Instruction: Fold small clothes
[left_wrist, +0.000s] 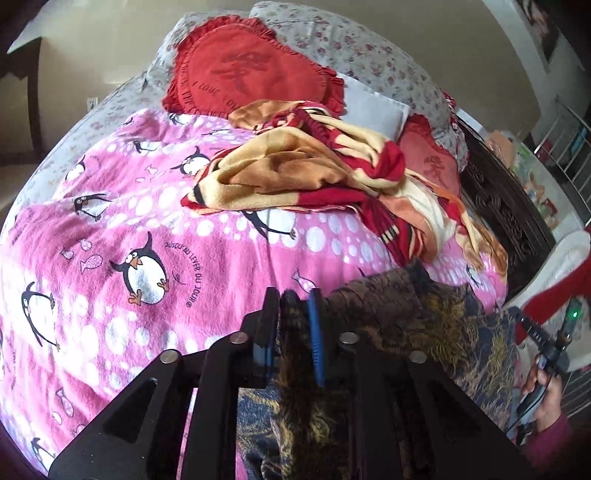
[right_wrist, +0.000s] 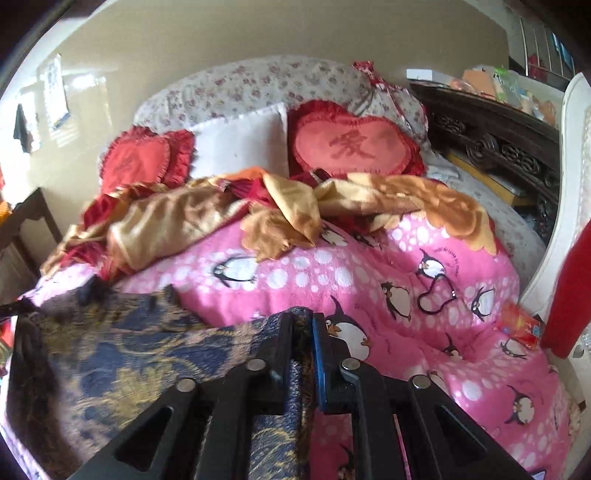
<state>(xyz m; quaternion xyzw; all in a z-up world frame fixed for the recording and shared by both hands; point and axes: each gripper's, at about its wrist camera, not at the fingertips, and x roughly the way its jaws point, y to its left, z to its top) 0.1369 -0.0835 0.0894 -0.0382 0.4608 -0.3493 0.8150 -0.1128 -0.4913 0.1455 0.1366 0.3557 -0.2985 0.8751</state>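
Note:
A dark blue garment with a yellow-gold and beige pattern (left_wrist: 436, 325) is stretched between my two grippers above a pink penguin blanket (left_wrist: 129, 221). My left gripper (left_wrist: 293, 299) is shut on one edge of the garment, with cloth pinched between its fingers. My right gripper (right_wrist: 303, 317) is shut on the other edge of the garment (right_wrist: 122, 354), which spreads out to the left in the right wrist view. The right gripper and the hand holding it also show at the right edge of the left wrist view (left_wrist: 546, 350).
A crumpled red, cream and tan blanket (left_wrist: 332, 177) lies across the middle of the bed. Red heart cushions (right_wrist: 354, 147) and a white pillow (right_wrist: 240, 147) sit at the head. A dark carved wooden bed frame (right_wrist: 498, 147) and a white chair (right_wrist: 569, 184) stand to the right.

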